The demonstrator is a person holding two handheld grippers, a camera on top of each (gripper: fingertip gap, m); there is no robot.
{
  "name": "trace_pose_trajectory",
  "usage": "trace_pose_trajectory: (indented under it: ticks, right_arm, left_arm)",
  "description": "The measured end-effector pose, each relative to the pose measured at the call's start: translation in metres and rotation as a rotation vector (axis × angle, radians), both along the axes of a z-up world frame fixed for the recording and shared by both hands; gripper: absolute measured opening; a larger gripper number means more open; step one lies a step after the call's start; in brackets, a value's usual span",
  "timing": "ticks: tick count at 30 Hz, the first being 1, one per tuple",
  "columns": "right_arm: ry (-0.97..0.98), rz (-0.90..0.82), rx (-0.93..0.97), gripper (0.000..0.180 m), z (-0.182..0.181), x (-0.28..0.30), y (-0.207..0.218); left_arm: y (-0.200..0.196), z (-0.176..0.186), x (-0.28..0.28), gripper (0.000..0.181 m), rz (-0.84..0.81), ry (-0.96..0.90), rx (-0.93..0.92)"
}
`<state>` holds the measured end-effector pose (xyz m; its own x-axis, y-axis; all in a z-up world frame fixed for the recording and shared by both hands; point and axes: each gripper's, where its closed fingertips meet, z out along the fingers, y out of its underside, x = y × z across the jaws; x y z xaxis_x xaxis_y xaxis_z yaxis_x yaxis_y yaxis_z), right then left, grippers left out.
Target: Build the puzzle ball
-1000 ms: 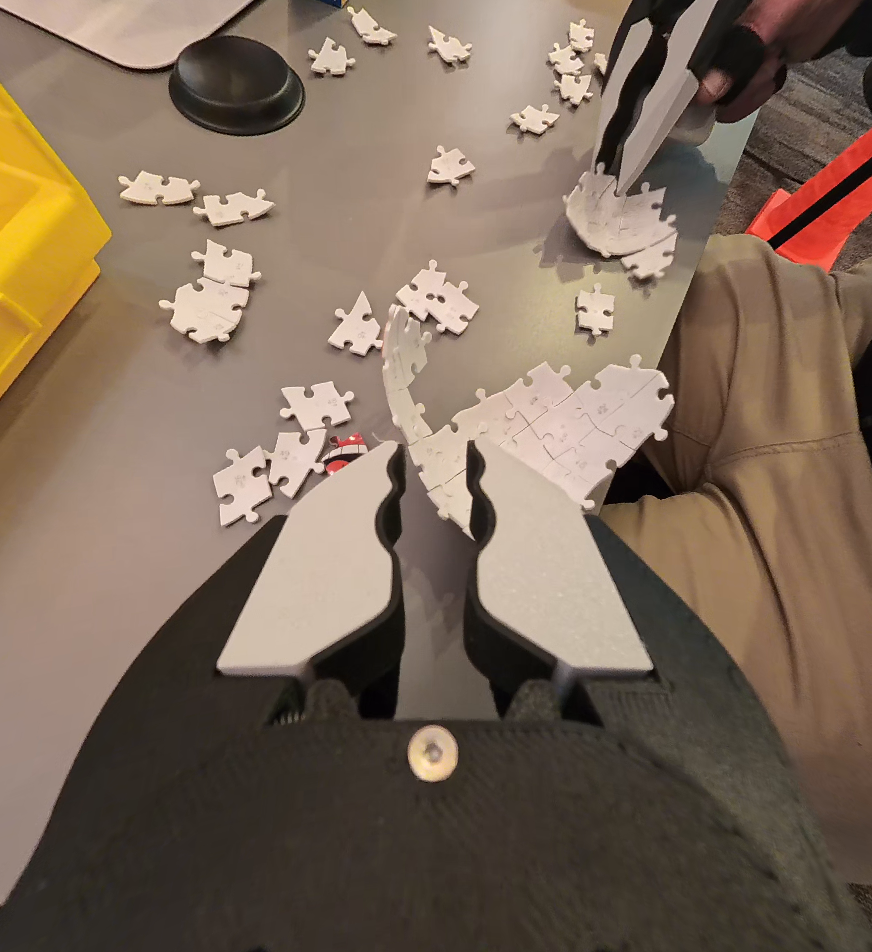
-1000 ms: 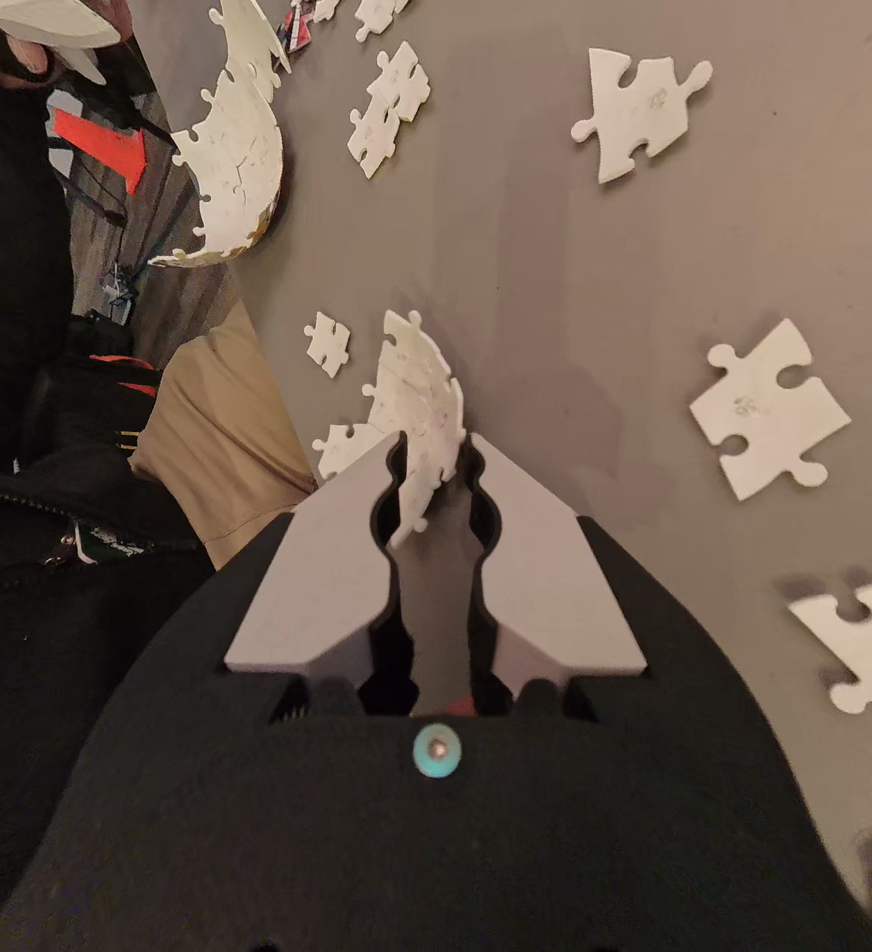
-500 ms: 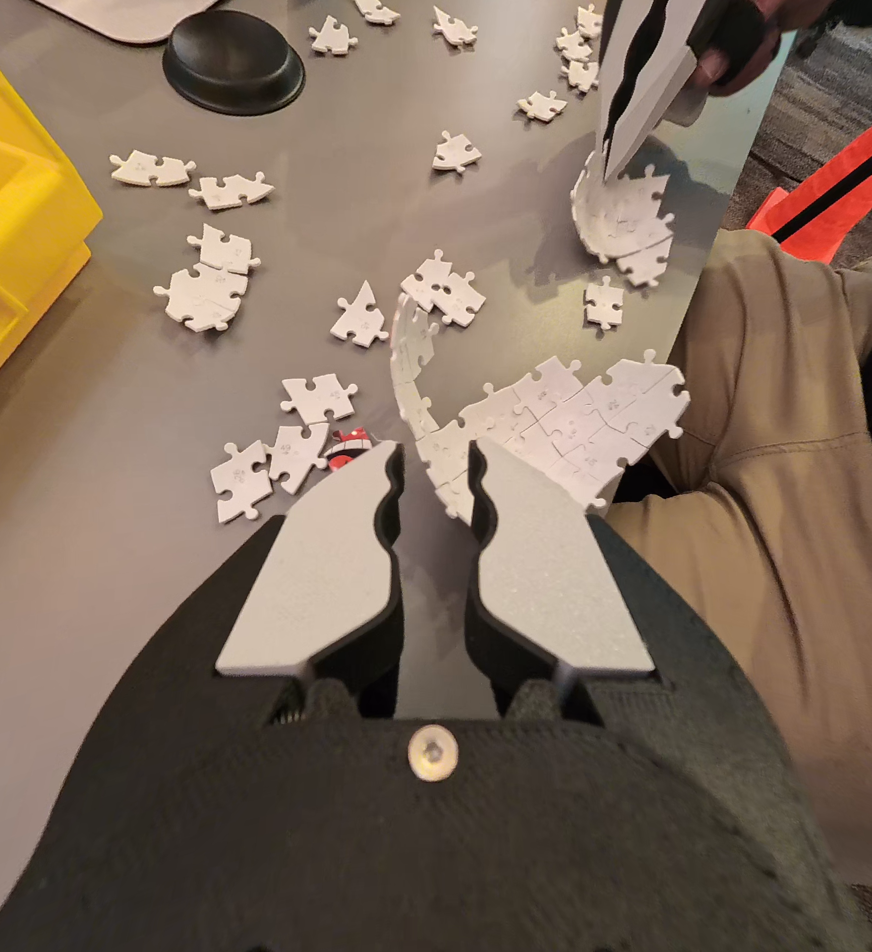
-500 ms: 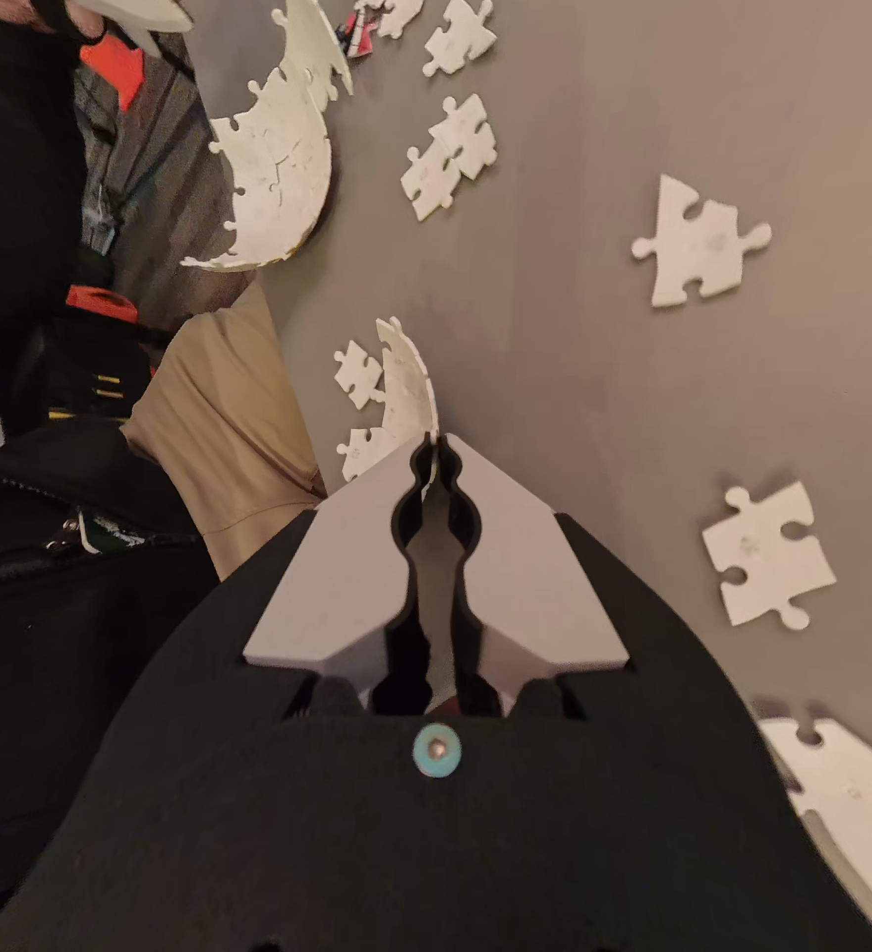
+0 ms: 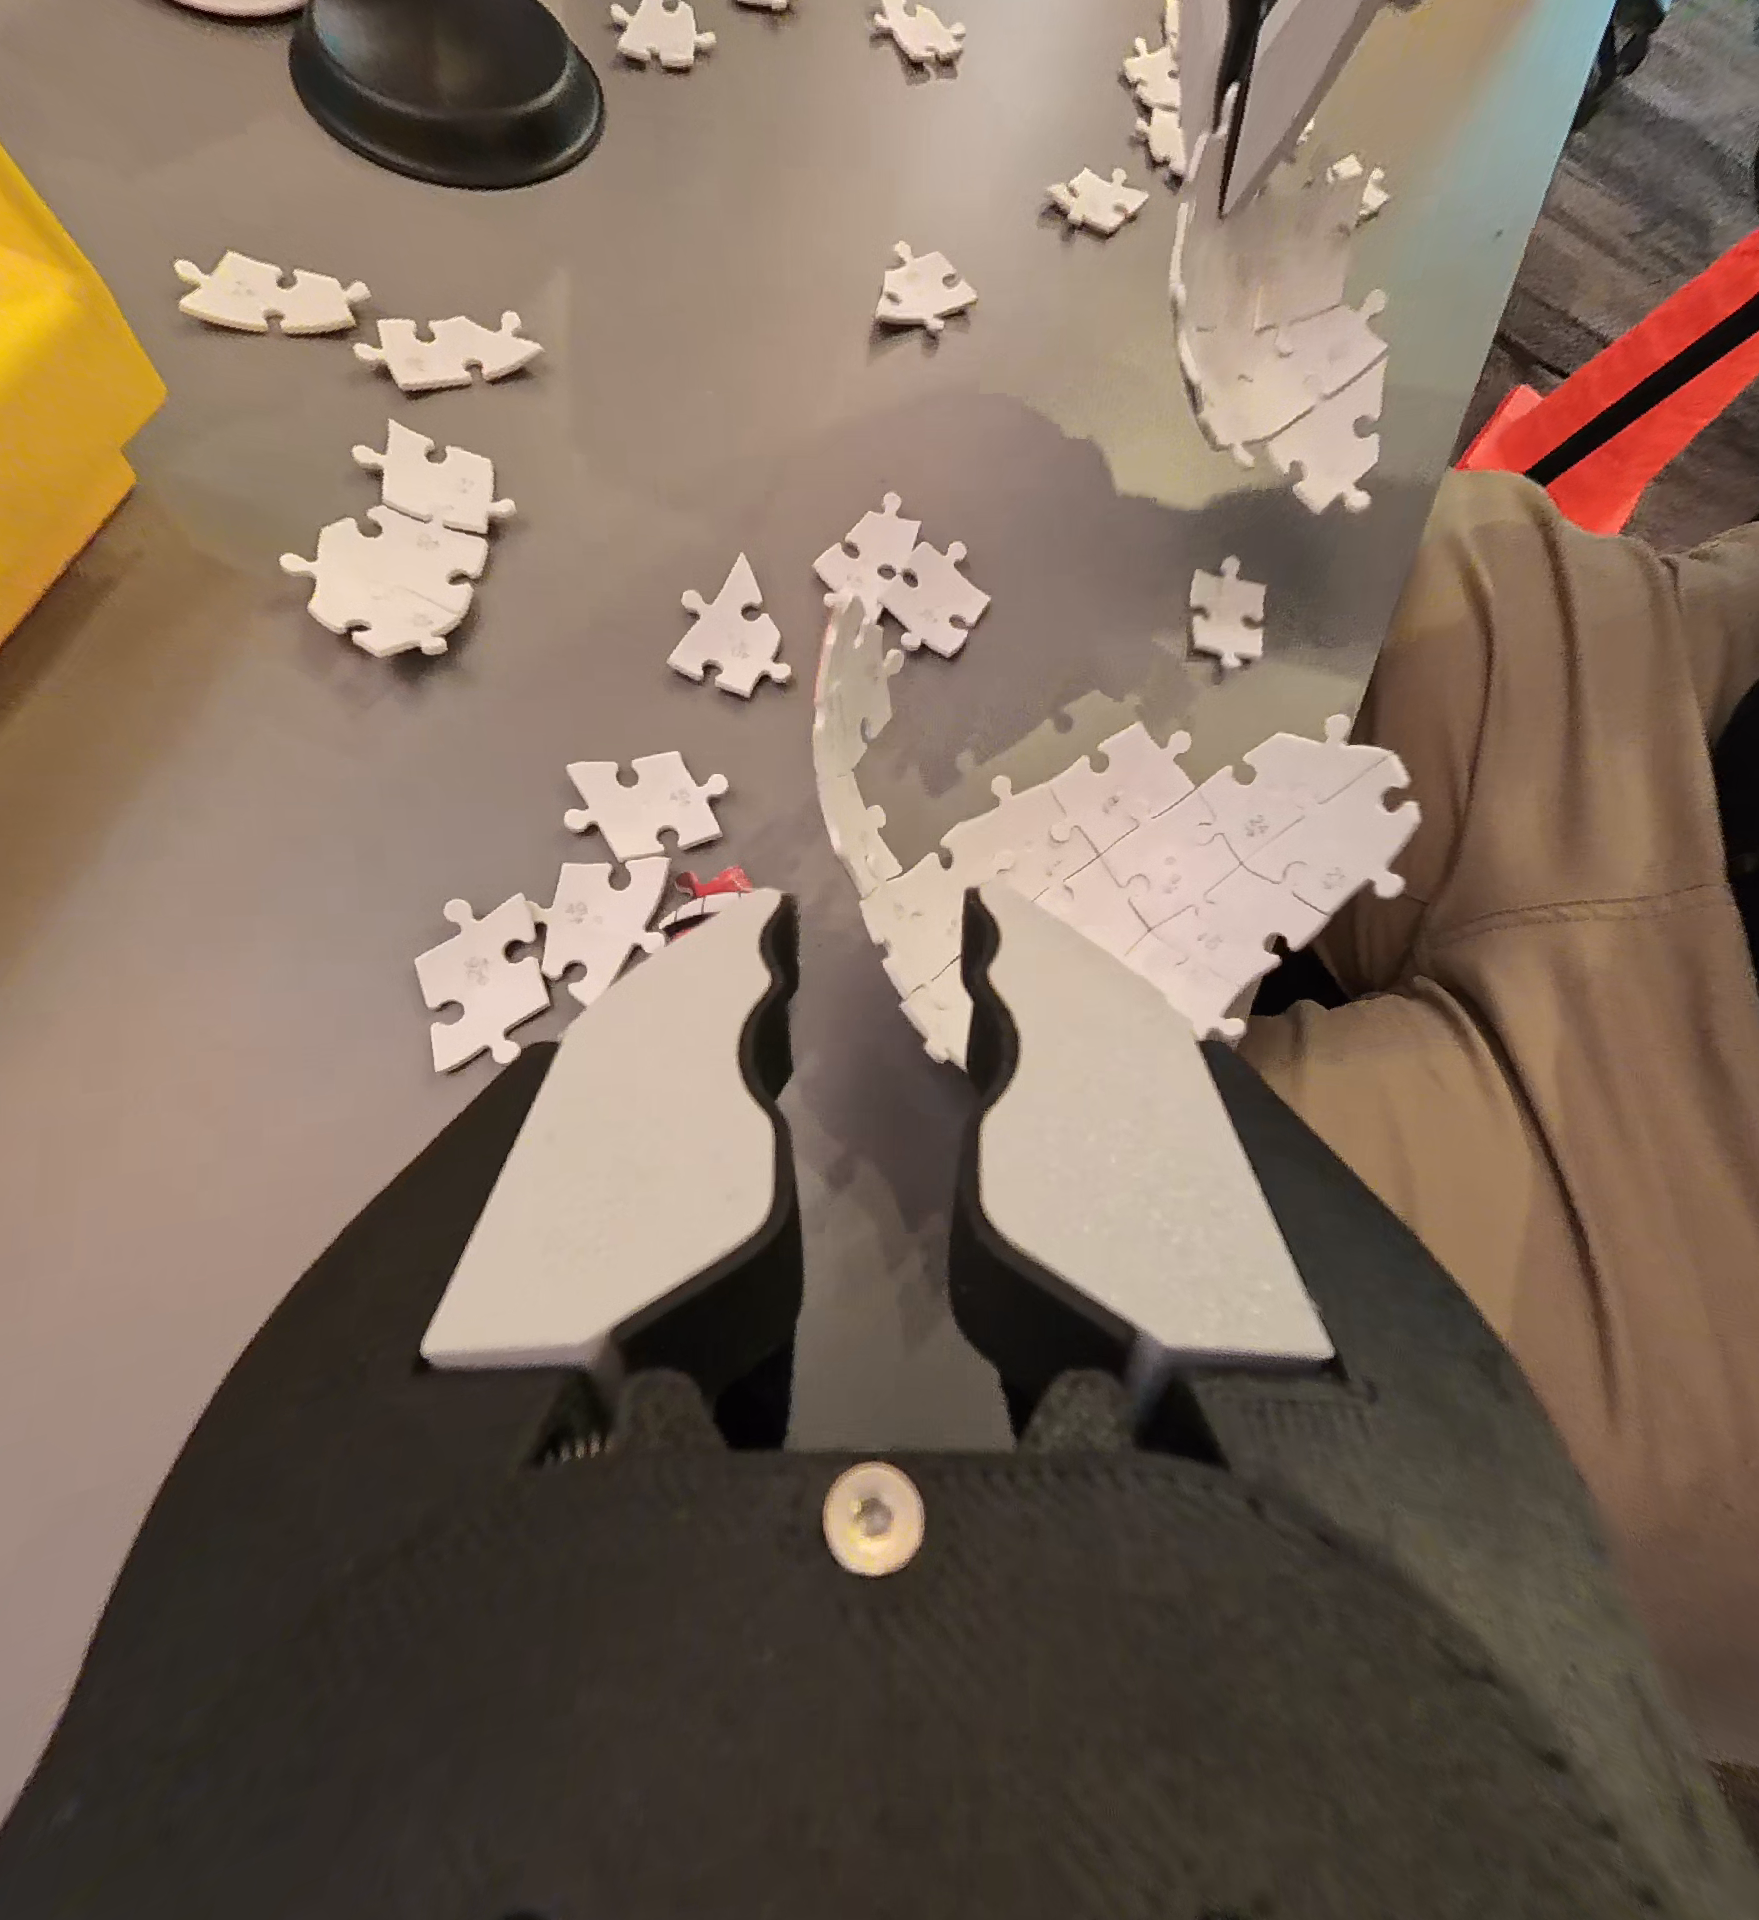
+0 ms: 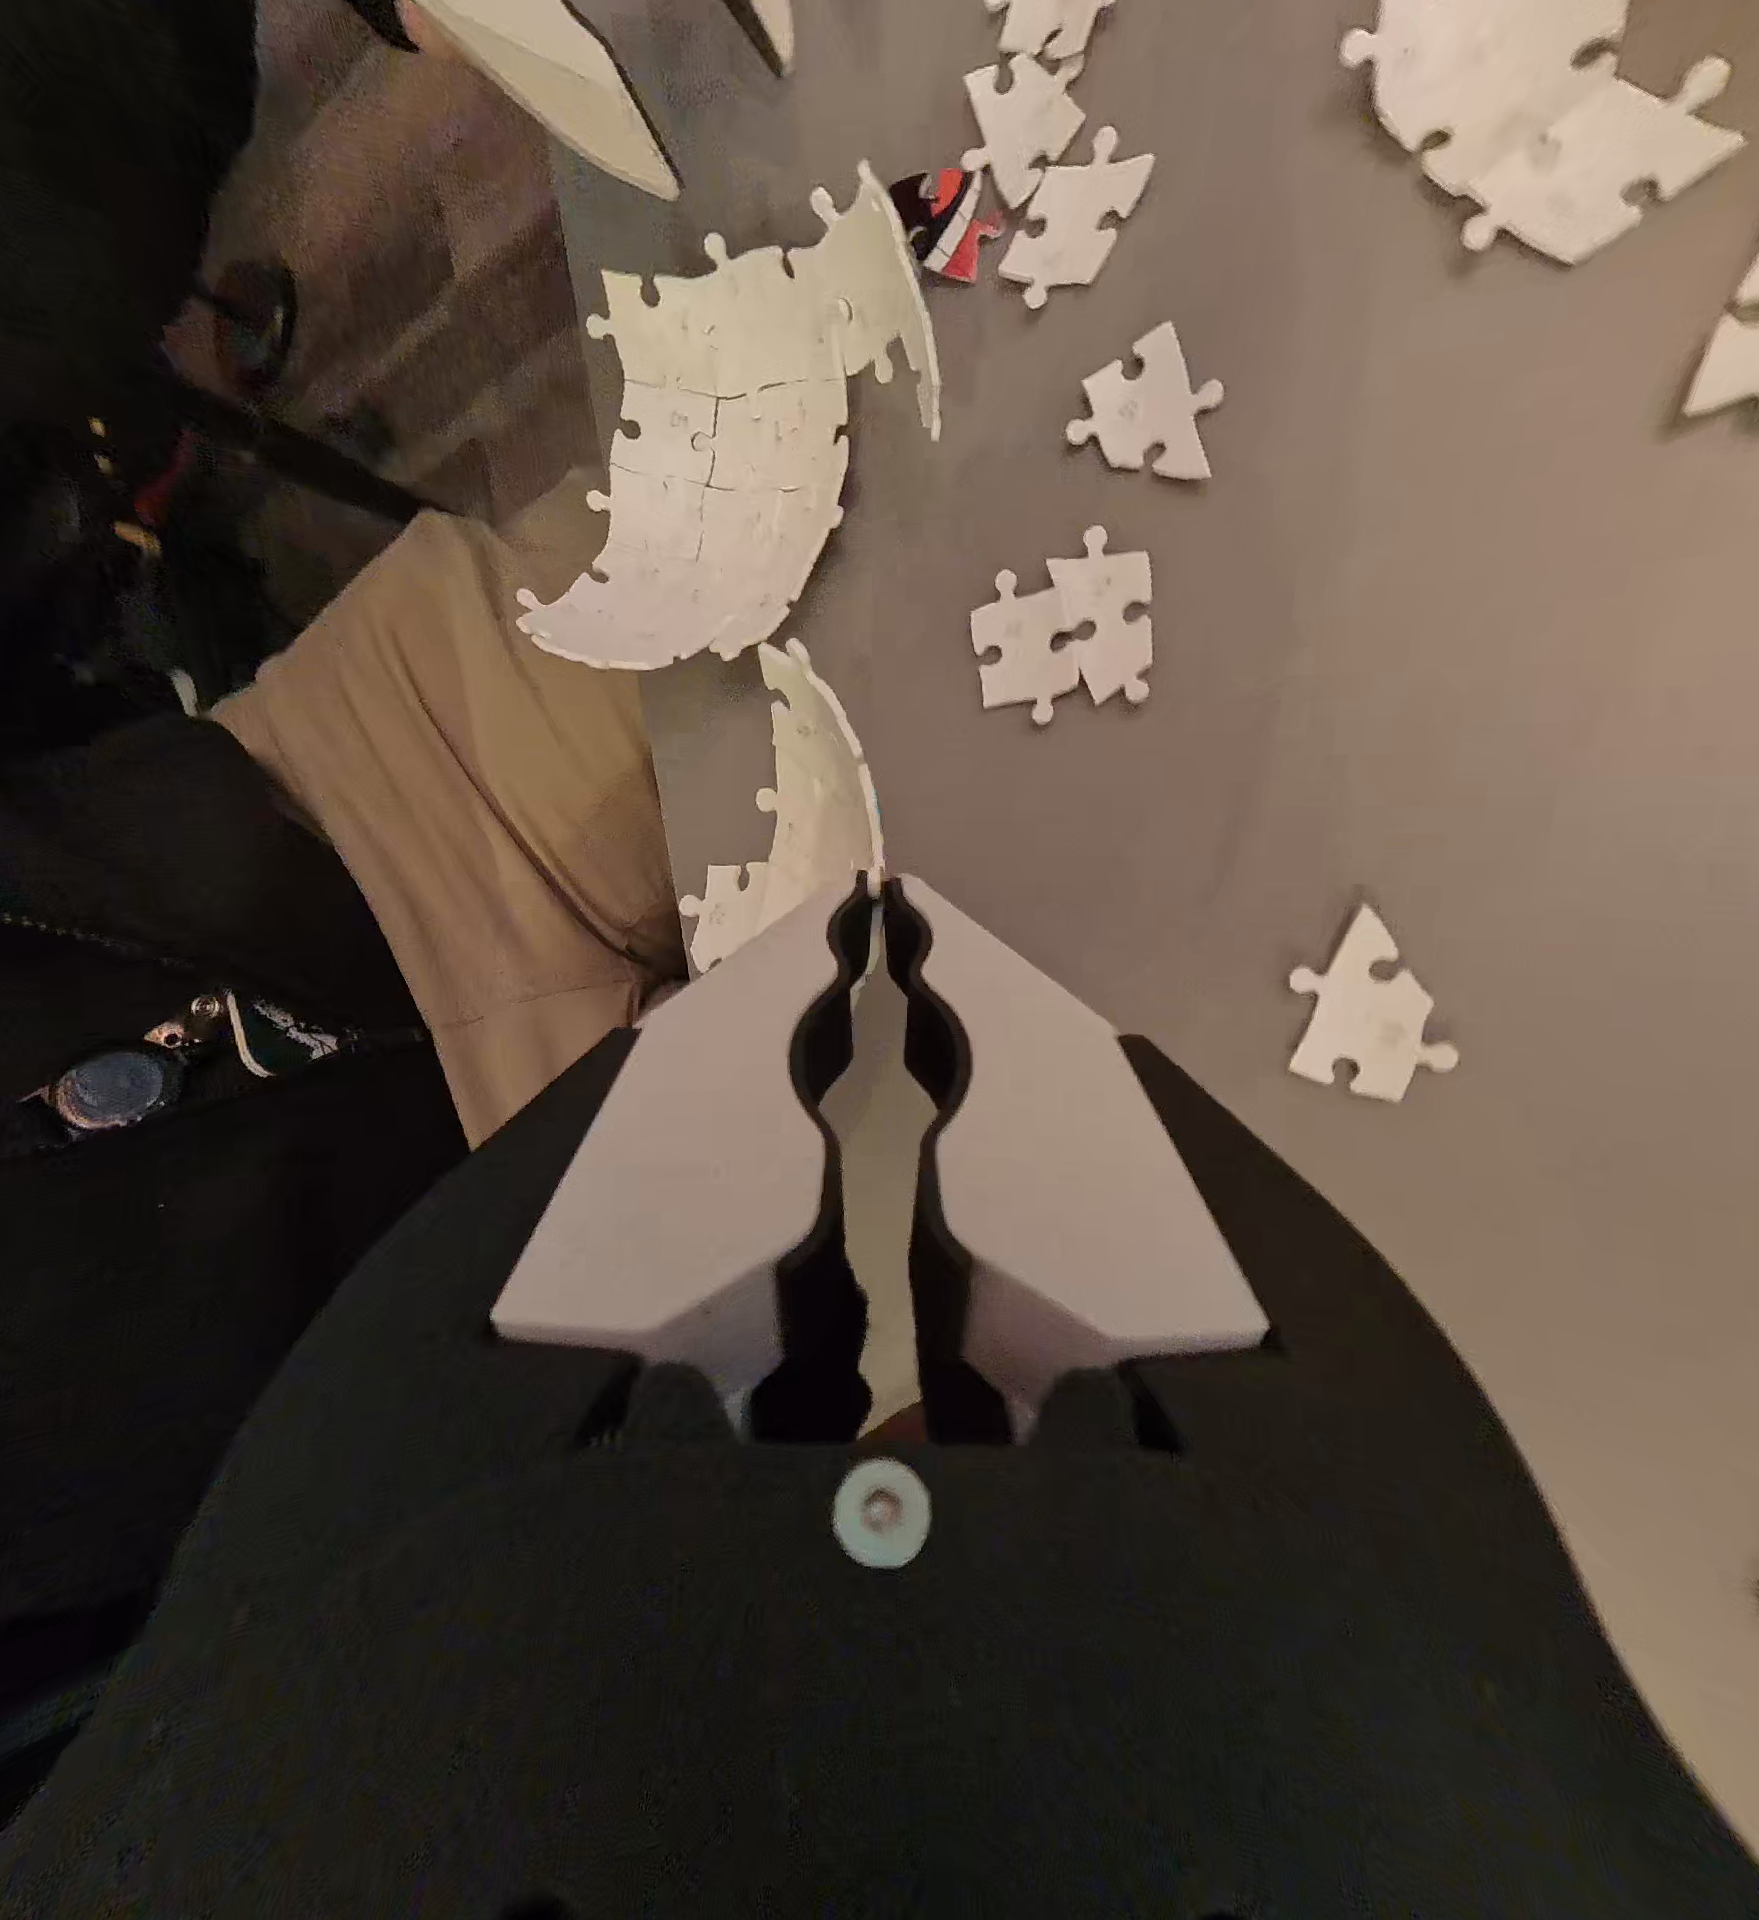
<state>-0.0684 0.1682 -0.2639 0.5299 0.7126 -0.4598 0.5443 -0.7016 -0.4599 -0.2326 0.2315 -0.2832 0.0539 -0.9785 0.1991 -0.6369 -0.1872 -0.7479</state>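
Note:
A large curved white section of the puzzle ball [image 5: 1145, 862] rests at the grey table's [image 5: 231, 1143] right edge and hangs over it. My left gripper [image 5: 877, 914] is open, and the section's near edge stands between the jaws, close to the right finger. My right gripper [image 6: 877, 888] is shut on a smaller curved white section [image 6: 818, 790]. In the left wrist view it [image 5: 1239, 197] holds that section [image 5: 1280, 343] at the far right. The large section [image 6: 729, 457] lies just beyond the small one in the right wrist view.
Many loose white pieces [image 5: 397, 582] lie across the table, and one red and black printed piece [image 5: 709, 894] by my left finger. A yellow bin [image 5: 13, 364] stands at the left, a black dome [image 5: 449, 94] at the back. A person's tan-trousered leg [image 5: 1581, 1039] is beside the table's right edge. One gripper's finger ends stand about 20 cm off the other's.
My right gripper has closed on the smaller section and carried it toward the large section. My left gripper has stayed open at the large section's edge.

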Motion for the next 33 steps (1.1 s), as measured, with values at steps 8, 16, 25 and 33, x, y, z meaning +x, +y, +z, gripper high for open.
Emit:
trace_pose_trajectory:
  ticks: [8,16,25,33]
  right_arm:
    - [-0.150,0.176,-0.029,0.000,-0.006,-0.030,0.026]
    - [-0.259,0.272,-0.057,0.000,-0.022,-0.050,0.037]
    - [-0.305,0.311,-0.117,0.000,-0.039,-0.060,0.040]
    - [-0.306,0.325,-0.156,0.000,-0.045,-0.066,0.042]
  left_arm:
    - [-0.002,-0.005,0.006,0.031,-0.025,0.018,-0.009]
    - [0.001,-0.011,0.017,0.033,-0.058,0.033,-0.017]
    - [0.003,-0.019,0.027,0.034,-0.106,0.055,-0.036]
    - [0.004,-0.023,0.031,0.033,-0.123,0.064,-0.041]
